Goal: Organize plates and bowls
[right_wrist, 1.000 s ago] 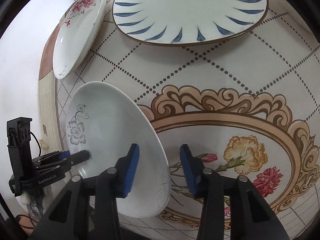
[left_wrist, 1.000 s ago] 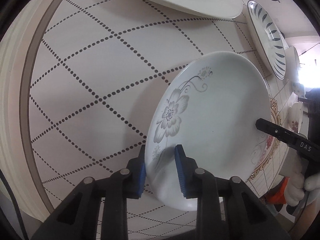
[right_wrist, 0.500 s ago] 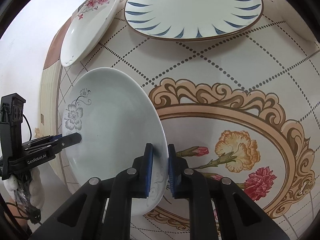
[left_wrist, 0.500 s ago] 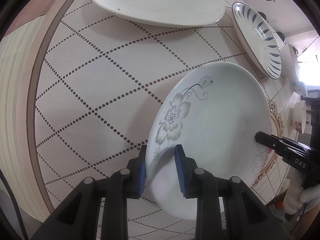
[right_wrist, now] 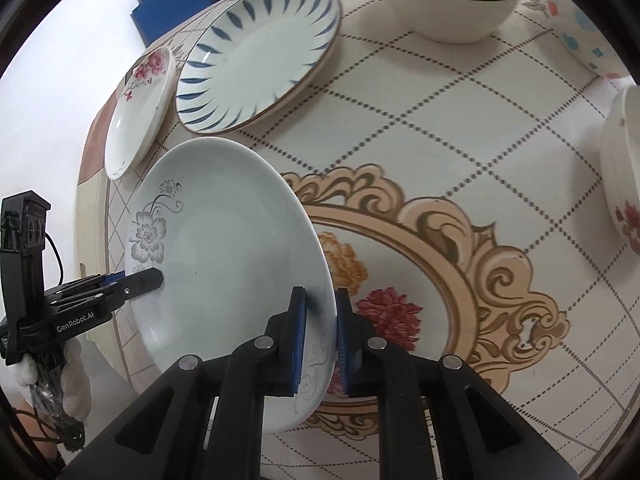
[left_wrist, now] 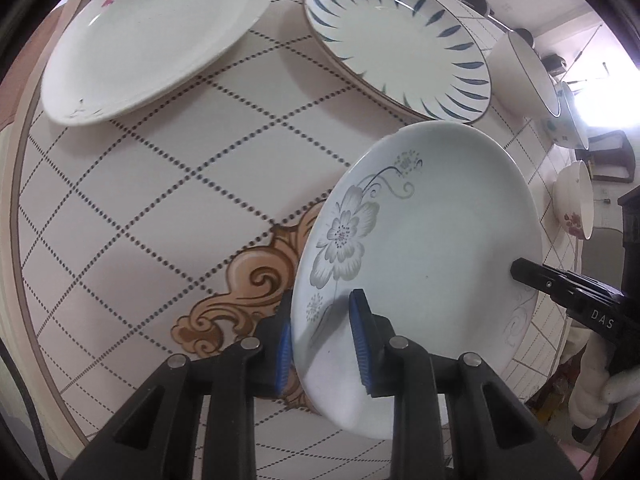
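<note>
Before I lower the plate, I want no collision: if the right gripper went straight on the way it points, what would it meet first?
Probably the bare tablecloth, at its ornate floral medallion. The right gripper already clamps the grey-flower plate; no other dish seems to lie ahead, though depth is unclear.

Handheld tools: black bodies, blue ribbed pads

Left tool and right tool have silver pivot screws; white lettering marks each; white gloves worn.

My left gripper's blue pad hid part of the pale grey-flowered plate's rim. The white rose-printed bowl ran off the right-wrist picture's edge. The blue flat object beyond the counter was too cropped to identify.
</note>
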A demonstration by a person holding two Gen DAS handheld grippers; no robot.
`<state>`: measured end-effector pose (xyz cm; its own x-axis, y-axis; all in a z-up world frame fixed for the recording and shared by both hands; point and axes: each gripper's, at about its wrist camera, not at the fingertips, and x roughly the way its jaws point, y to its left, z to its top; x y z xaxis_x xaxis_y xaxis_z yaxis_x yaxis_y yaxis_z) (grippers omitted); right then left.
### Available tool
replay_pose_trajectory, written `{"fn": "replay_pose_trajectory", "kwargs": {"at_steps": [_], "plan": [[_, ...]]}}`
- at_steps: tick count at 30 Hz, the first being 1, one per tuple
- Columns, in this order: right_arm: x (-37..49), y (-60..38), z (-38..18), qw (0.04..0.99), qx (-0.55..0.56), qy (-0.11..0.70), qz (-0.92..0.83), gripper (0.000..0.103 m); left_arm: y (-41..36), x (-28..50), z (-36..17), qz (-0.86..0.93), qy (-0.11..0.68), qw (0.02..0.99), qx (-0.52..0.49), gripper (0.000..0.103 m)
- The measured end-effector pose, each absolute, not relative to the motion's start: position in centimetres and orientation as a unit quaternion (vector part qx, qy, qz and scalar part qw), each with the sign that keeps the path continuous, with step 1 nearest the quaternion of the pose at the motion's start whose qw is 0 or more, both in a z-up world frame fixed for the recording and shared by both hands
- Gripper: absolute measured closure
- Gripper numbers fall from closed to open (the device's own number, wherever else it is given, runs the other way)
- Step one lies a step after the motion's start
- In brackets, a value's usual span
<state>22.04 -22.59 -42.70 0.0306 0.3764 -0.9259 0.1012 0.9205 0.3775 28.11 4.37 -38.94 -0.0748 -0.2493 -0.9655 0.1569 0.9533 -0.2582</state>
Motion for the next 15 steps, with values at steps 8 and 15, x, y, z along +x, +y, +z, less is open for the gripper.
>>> {"fn": "replay_pose_trajectory", "kwargs": {"at_steps": [8,15], "plan": [[22.0,-26.8,-43.4,0.703,0.173,0.687,0.063,0.087,1.3,27.7,-40.7,-0.150,0.729,0.667,-0.028,0.079],[21.9,-28.0,-44.4,0.702,0.179,0.687,0.050,0.087,0.6,27.6,-41.1,-0.147,0.733,0.663,-0.033,0.079]]}}
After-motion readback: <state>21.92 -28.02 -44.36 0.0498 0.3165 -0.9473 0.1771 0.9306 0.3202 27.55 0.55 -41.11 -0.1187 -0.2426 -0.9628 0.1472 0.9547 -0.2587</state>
